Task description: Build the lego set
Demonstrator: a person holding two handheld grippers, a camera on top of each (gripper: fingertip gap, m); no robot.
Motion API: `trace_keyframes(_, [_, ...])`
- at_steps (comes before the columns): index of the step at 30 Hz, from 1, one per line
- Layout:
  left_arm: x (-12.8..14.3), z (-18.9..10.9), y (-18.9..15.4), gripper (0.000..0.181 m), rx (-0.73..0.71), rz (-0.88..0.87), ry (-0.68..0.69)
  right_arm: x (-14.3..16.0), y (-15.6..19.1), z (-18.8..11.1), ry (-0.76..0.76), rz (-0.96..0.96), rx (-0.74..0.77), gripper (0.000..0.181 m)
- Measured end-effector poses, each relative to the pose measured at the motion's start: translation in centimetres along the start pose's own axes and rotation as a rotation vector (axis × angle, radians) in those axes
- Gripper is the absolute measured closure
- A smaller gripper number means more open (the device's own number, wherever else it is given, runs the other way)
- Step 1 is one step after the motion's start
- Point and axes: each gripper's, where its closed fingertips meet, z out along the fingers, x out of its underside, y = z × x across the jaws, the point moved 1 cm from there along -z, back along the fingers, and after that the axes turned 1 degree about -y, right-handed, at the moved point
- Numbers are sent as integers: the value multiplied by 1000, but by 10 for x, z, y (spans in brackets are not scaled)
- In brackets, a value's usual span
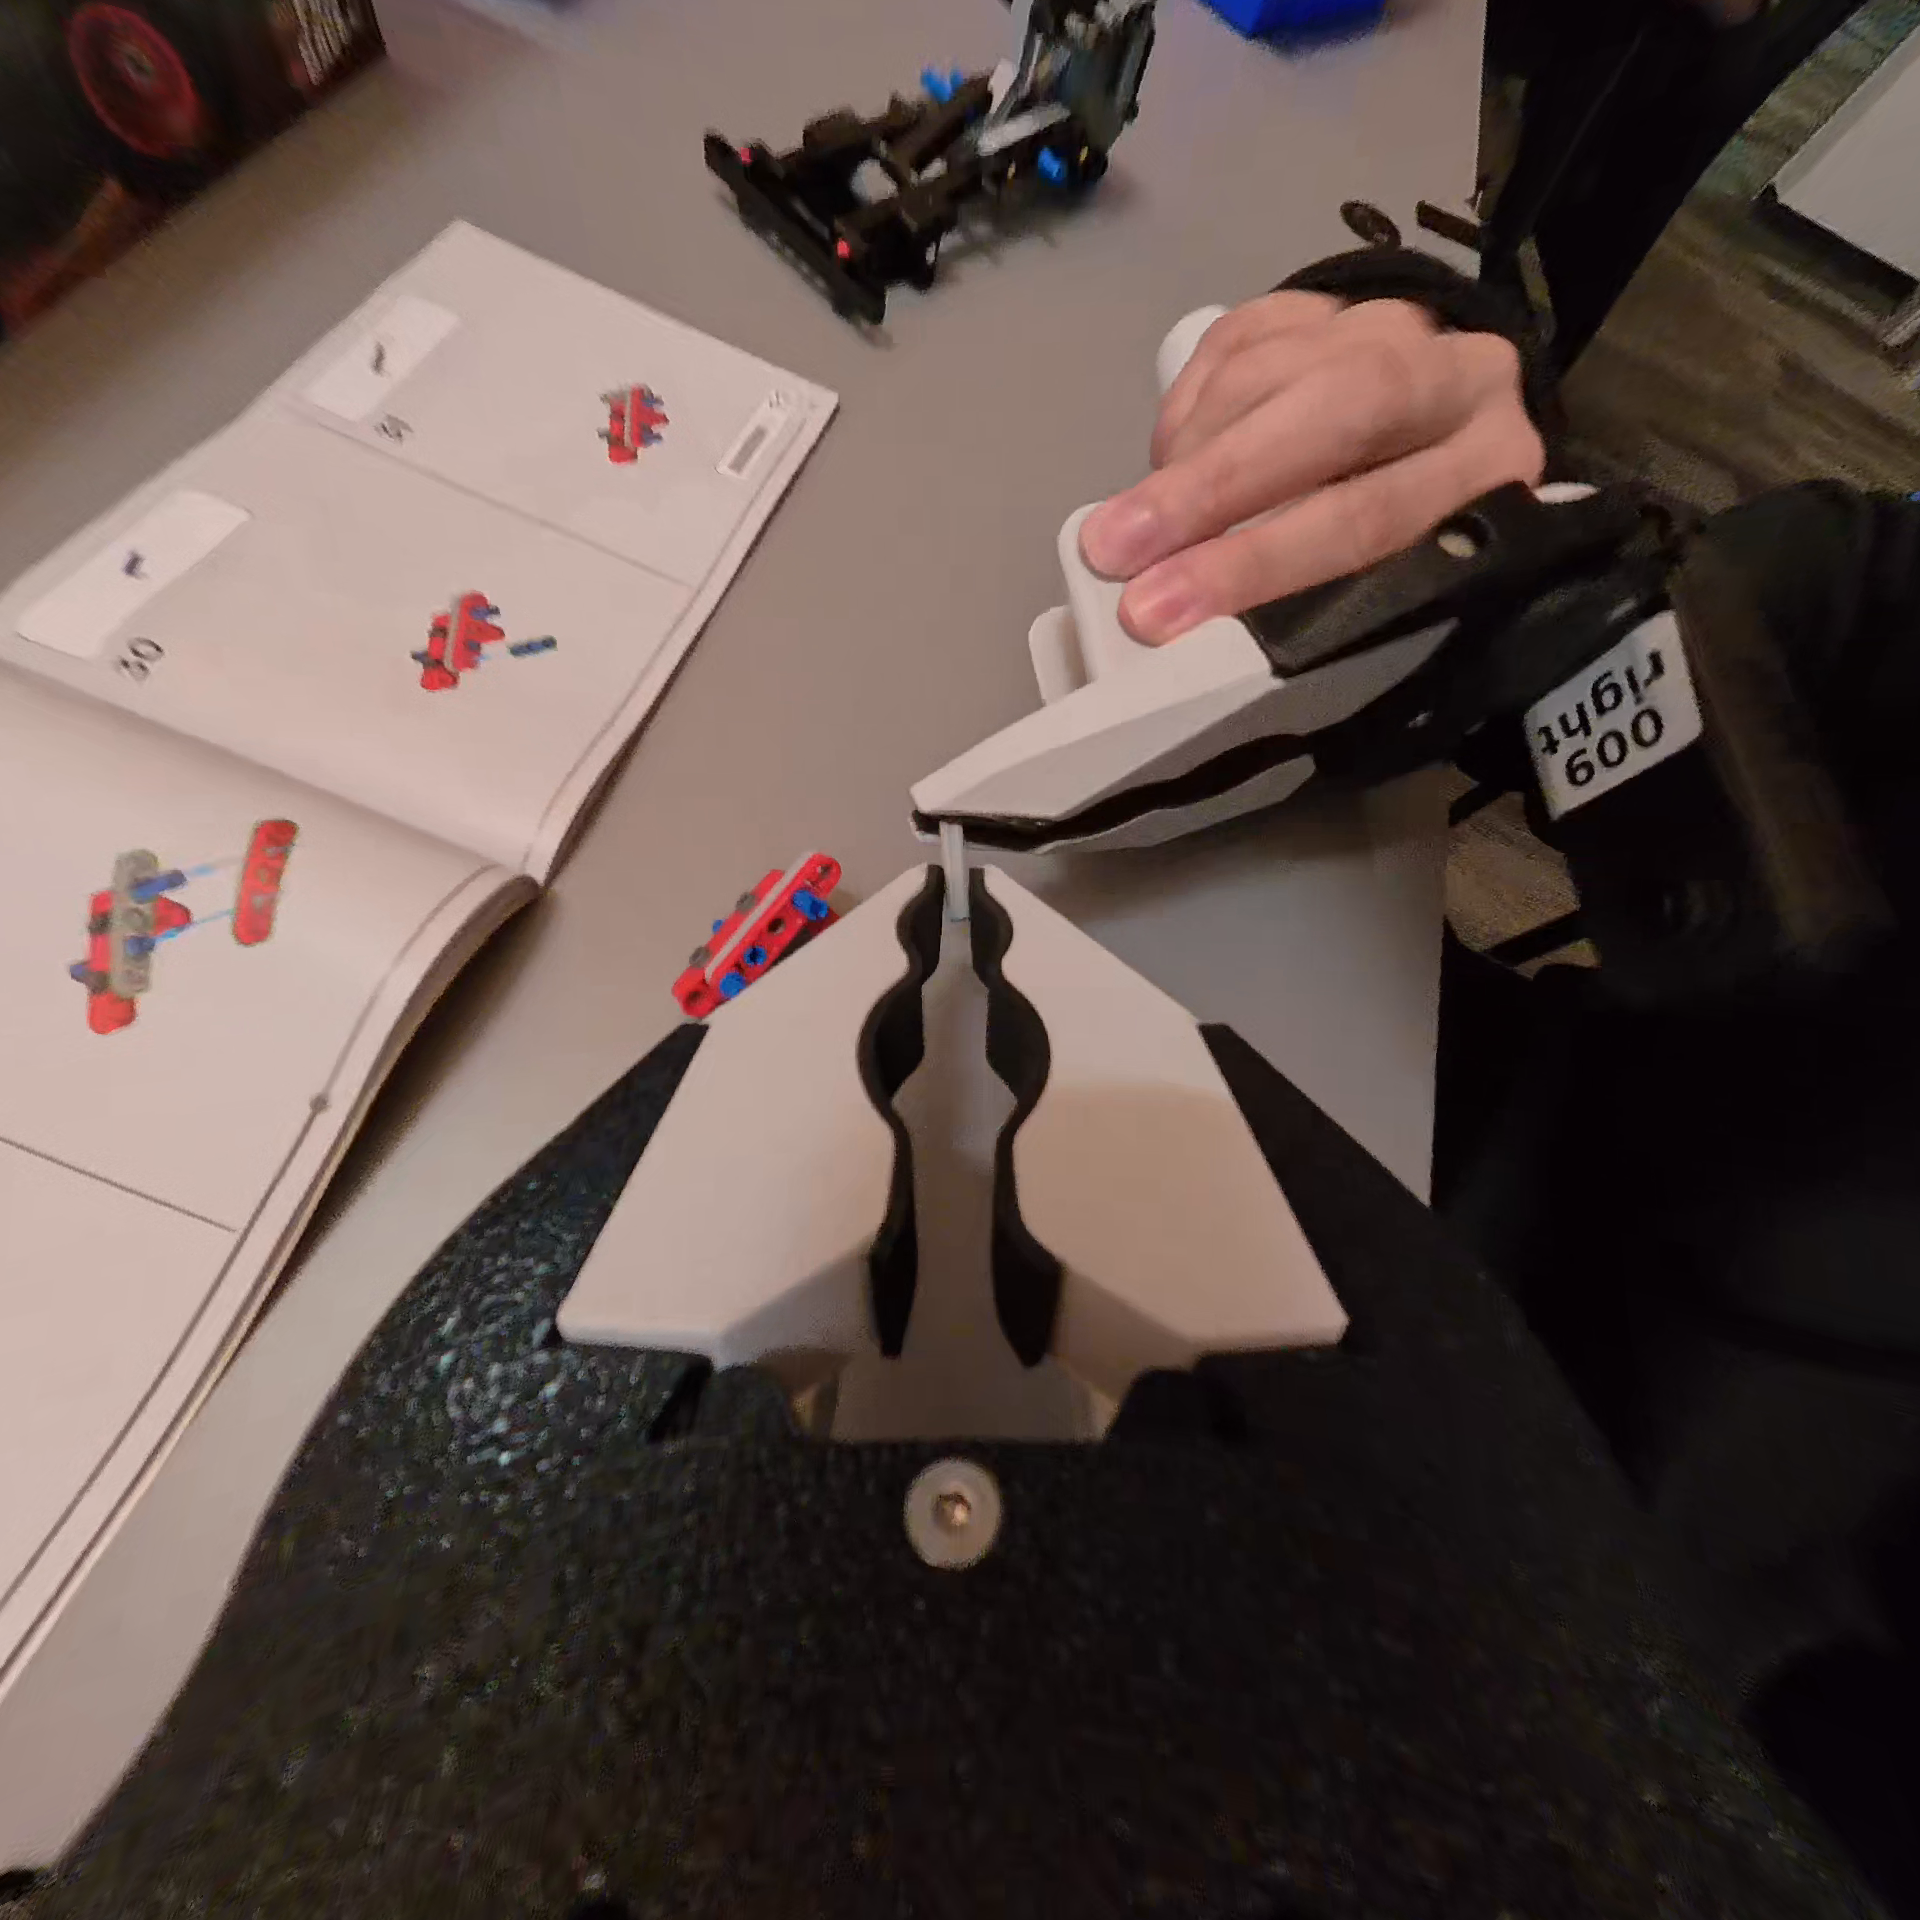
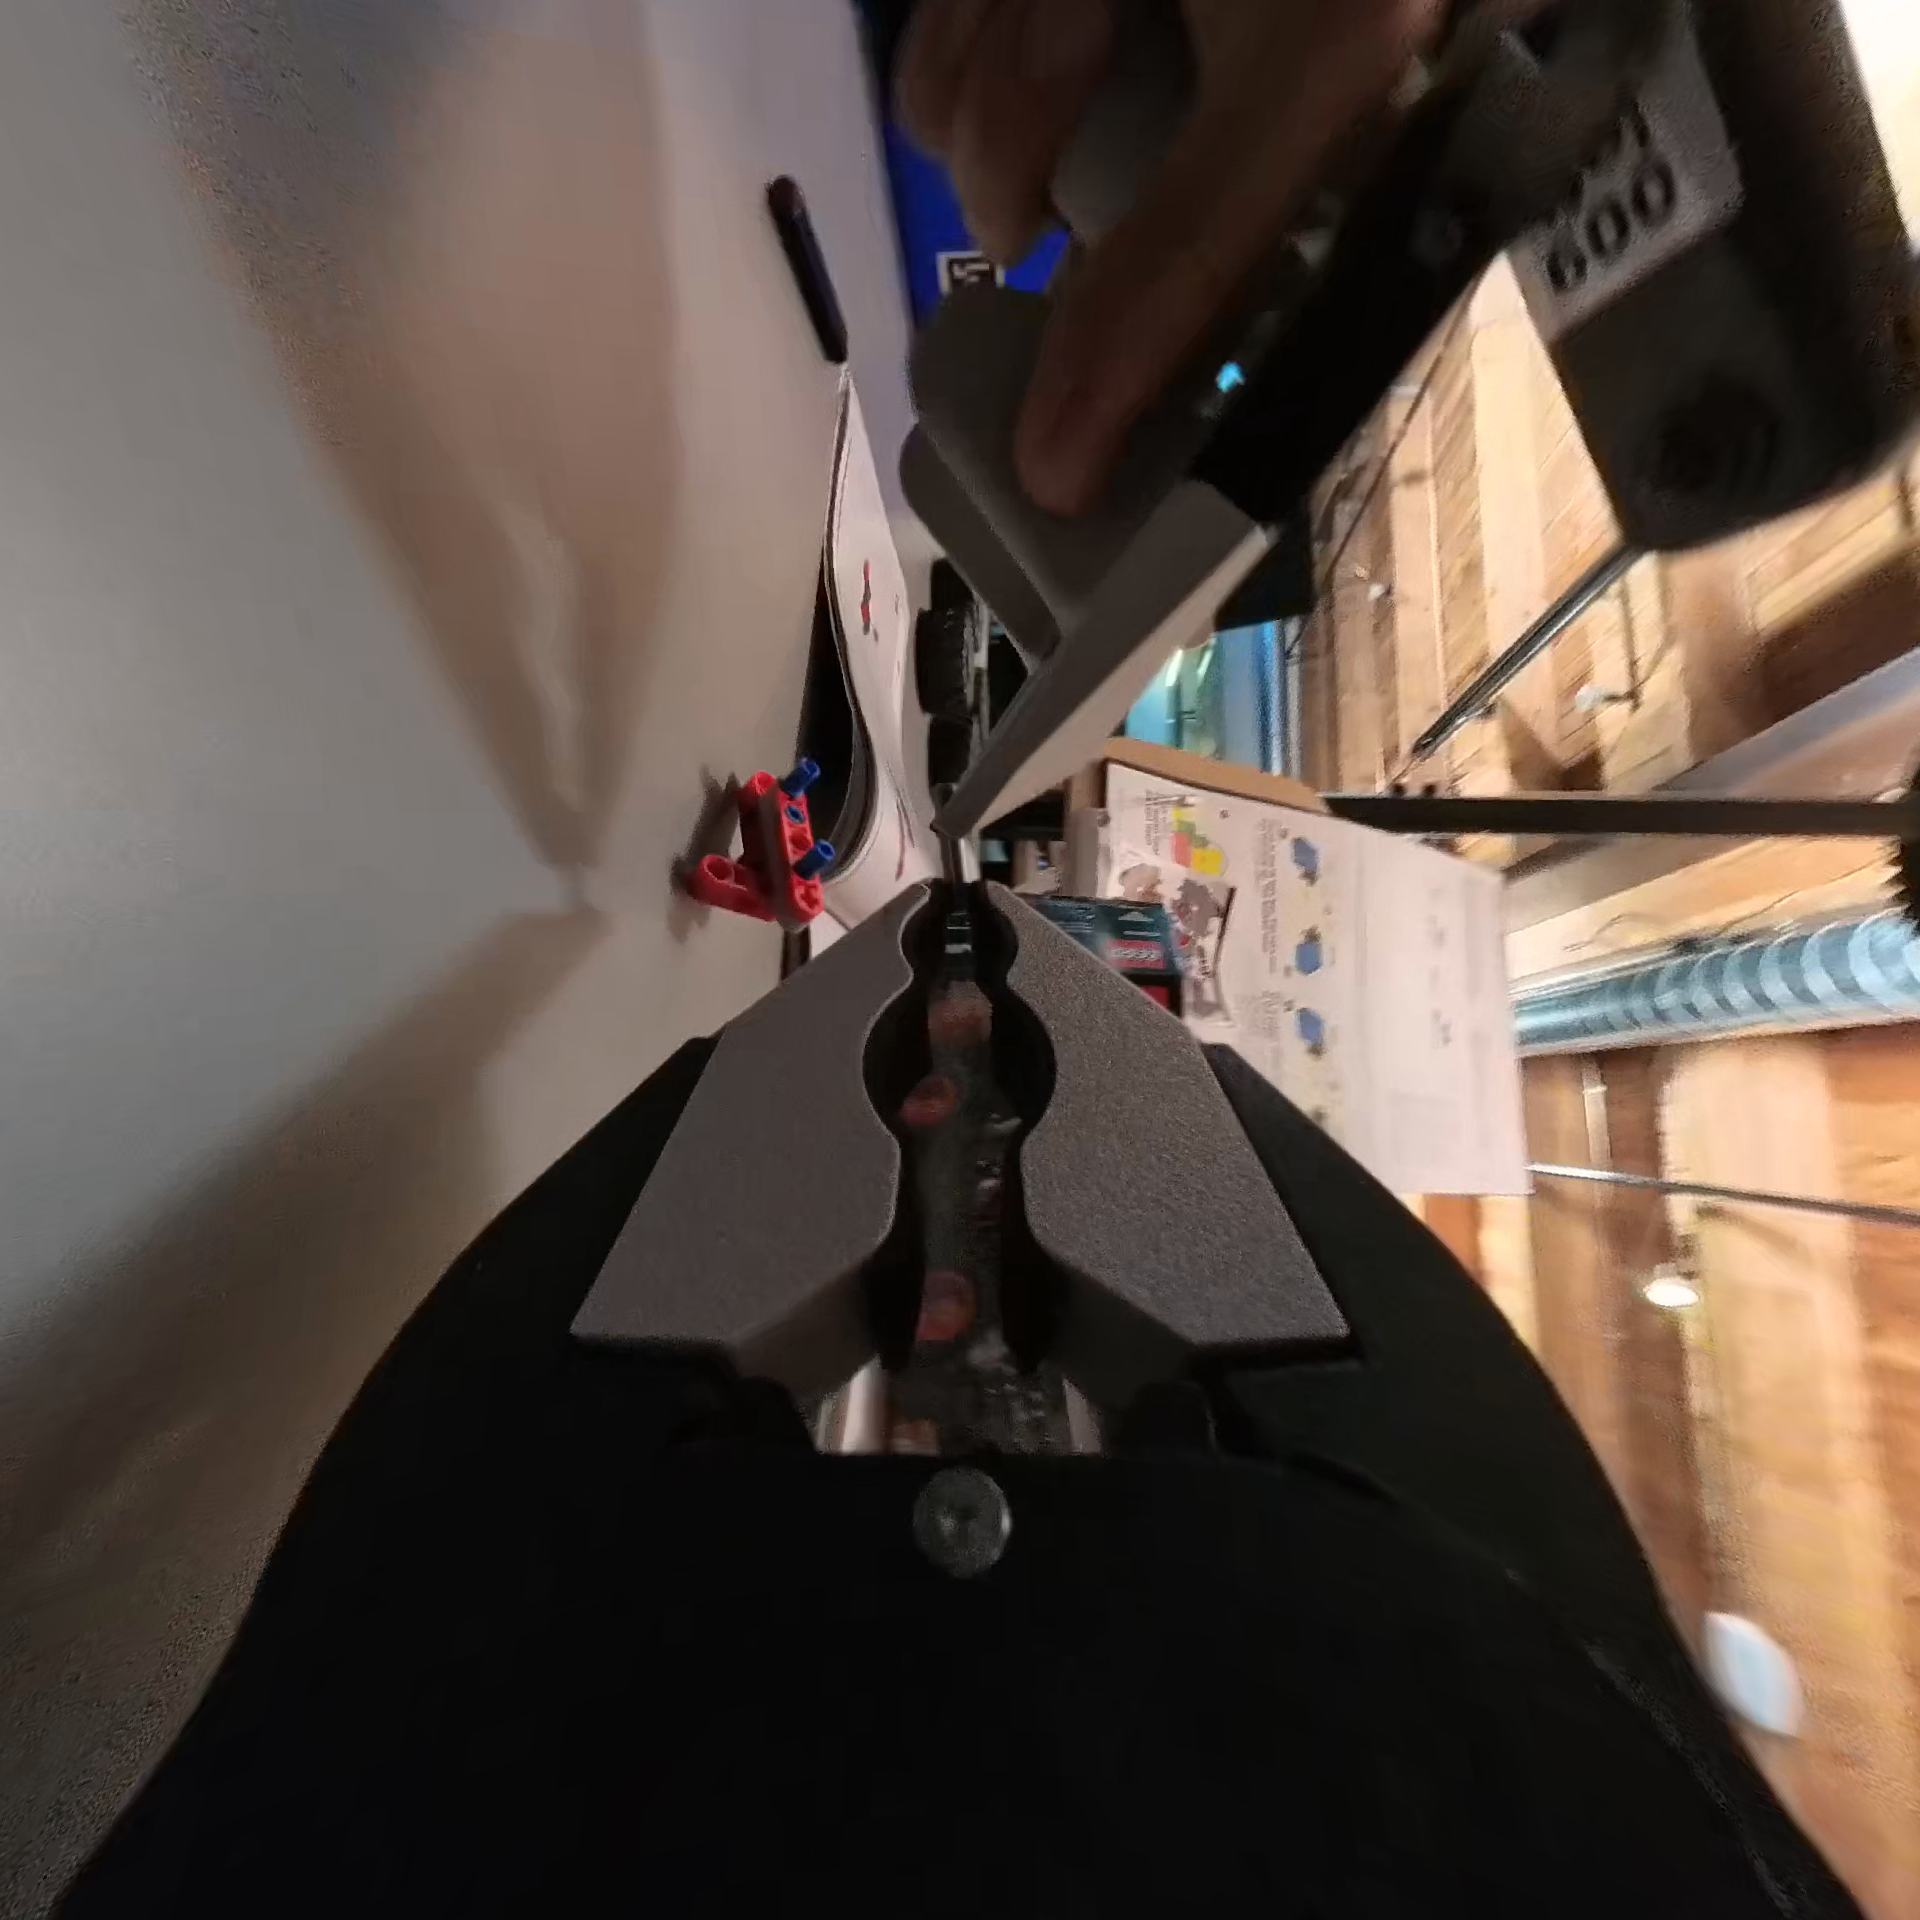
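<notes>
Pinching one small grey pin point(image 1: 954, 878) between them, left gripper point(image 1: 956, 896) and right gripper point(image 1: 940, 823) both closed on it, red-and-blue lego piece point(image 1: 758, 940) on grey table point(image 1: 935, 499) at ten o'clock of the tips, open instruction booklet point(image 1: 343, 665) farther at nine.

**Two grippers meet tip to tip over the table edge**

The left gripper point(image 1: 954, 883) and right gripper point(image 1: 935, 823) both pinch one small pin point(image 1: 954, 878) between them, above the table point(image 1: 935, 499). Just left of the tips, a small lego assembly point(image 1: 758, 940) lies on the table. Farther left lies the open instruction booklet point(image 1: 343, 665). Behind them, well apart, sits the larger lego build point(image 1: 914, 177). A box point(image 1: 156, 125) sits at the far left corner.
</notes>
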Motion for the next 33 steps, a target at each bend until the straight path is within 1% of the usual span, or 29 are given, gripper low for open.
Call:
trace_keyframes(1, [-1, -1, 0, 179, -5, 27, -16, 1, 0, 0, -8, 59, -11, 180])
trace_keyframes(3, [0, -3, 2, 174, -28, 80, -29, 7, 1, 1, -5, 148, -39, 180])
trace_keyframes(5, [4, -4, 7, 168, -70, 120, -24, 10, 6, 1, -10, 197, -70, 180])
trace_keyframes(9, [1, -3, 7, 168, -96, 161, -61, 9, 10, 1, -16, 248, -107, 179])
trace_keyframes(13, [3, 1, 6, 169, -105, 187, -47, 12, 7, 0, -15, 307, -100, 179])
trace_keyframes(14, [2, 2, 6, 170, -112, 188, -54, 11, 7, 0, -22, 325, -106, 179])
trace_keyframes(15, [1, 2, 6, 176, -117, 189, -69, 11, 7, 0, -27, 338, -111, 179])
trace_keyframes(16, [-2, 2, 6, 179, -118, 192, -87, 12, 6, 0, -22, 337, -102, 179])
trace_keyframes(22, [-3, 5, 6, 180, -128, 206, -107, 12, 8, 0, -18, 354, -119, 179])
trace_keyframes(29, [-7, 6, 7, 180, -211, 350, -111, 14, 7, 0, -18, 389, -122, 180])
trace_keyframes(33, [-8, 7, 7, 180, -213, 366, -135, 15, 7, 0, -16, 391, -120, 180])
